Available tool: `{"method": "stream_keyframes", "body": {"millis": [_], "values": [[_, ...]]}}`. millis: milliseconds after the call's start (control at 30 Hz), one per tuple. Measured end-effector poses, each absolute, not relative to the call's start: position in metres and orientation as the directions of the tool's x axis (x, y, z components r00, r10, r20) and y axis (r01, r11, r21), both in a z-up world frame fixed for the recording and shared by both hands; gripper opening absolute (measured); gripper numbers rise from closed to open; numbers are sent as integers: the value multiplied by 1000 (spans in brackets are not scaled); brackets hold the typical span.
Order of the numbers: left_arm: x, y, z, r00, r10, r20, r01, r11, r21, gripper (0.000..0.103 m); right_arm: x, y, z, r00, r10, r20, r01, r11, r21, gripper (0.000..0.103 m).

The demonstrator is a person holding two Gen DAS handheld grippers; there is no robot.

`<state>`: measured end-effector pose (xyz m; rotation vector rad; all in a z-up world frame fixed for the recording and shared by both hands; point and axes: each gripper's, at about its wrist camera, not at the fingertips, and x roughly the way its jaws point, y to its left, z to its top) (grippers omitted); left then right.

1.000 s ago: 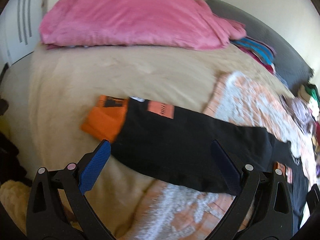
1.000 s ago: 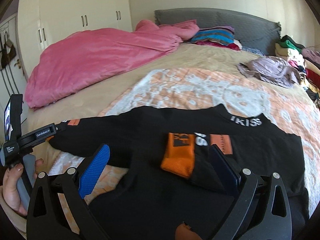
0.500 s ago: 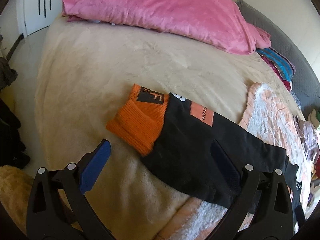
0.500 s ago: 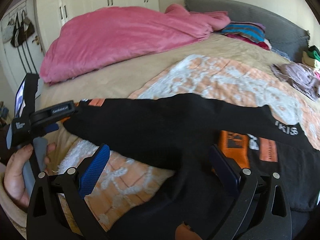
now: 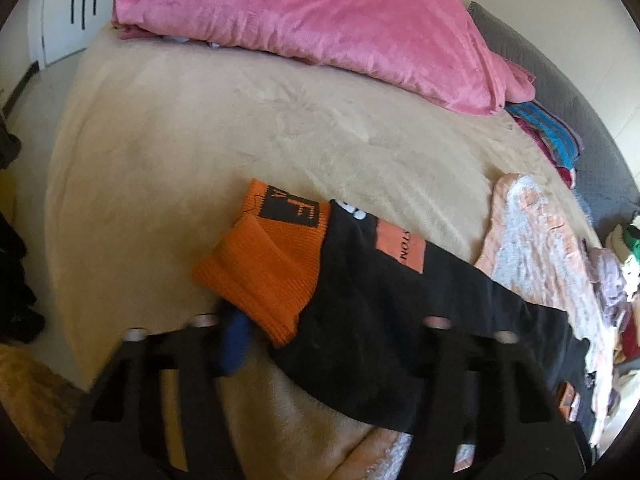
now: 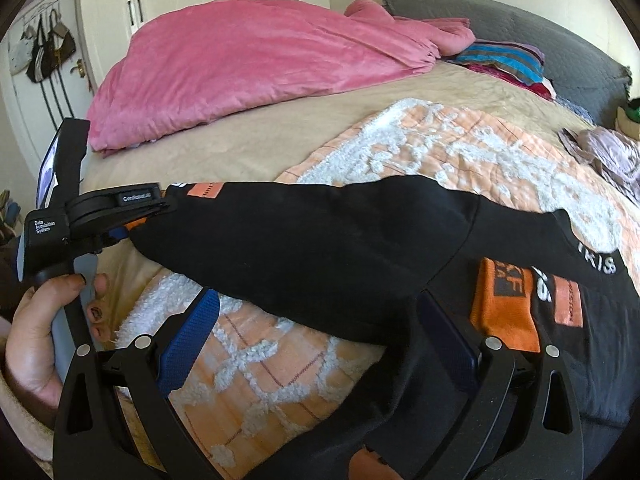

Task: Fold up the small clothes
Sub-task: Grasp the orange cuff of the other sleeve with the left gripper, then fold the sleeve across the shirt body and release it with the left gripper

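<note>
A black sweater with orange cuffs lies on the bed. In the left wrist view its left sleeve [image 5: 384,312] stretches out with the orange cuff [image 5: 264,264] at its end. My left gripper [image 5: 320,344] is blurred; its jaws have come in around the sleeve near the cuff. In the right wrist view the left gripper [image 6: 160,204] sits at the sleeve end [image 6: 304,240], apparently clamped on it. My right gripper [image 6: 316,328] is open and empty over the sweater body, near the other orange cuff [image 6: 504,312].
A peach and white quilt [image 6: 440,140] lies under the sweater on the beige bedspread [image 5: 200,120]. A pink duvet [image 6: 248,64] is heaped at the back. Striped folded clothes [image 6: 504,60] and a lilac garment [image 6: 608,152] lie near the grey headboard.
The left gripper's jaws have closed in on the sleeve by the orange cuff. The sleeve has been drawn out to the left. The right gripper stays open.
</note>
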<state>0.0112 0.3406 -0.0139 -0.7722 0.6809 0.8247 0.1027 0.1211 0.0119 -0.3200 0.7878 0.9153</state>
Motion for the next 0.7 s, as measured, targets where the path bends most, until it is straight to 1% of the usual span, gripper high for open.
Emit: {"method": "stream_keyframes", "body": {"millis": [67,133,200,333,433,567,700], "values": [[13,338,-12,520,379,-766,-822,468,-326,16,102,111,14,360,593,-720,-795,599,96,98],[15,330,-4,562,383,-733,-790,511,-339,11,101,100,17,366,605,-707,-784,610,116,98],[18,322,4,622,359,-696,-738,565,-368,7,100,89,20,384,607,-696,-770,627,123,98],[19,308,16,695,332,-638,-667,629,-399,6,101,58,25,435,597,-675,-725,676,130,98],[18,298,26,734,330,-594,-627,663,-408,6,105,34,24,442,593,-672,-688,705,169,98],[21,280,39,782,297,-548,-565,710,-421,5,111,1,26,476,576,-664,-633,749,197,98],[31,254,53,828,223,-514,-474,768,-431,5,116,-29,34,527,558,-641,-581,787,209,98]]}}
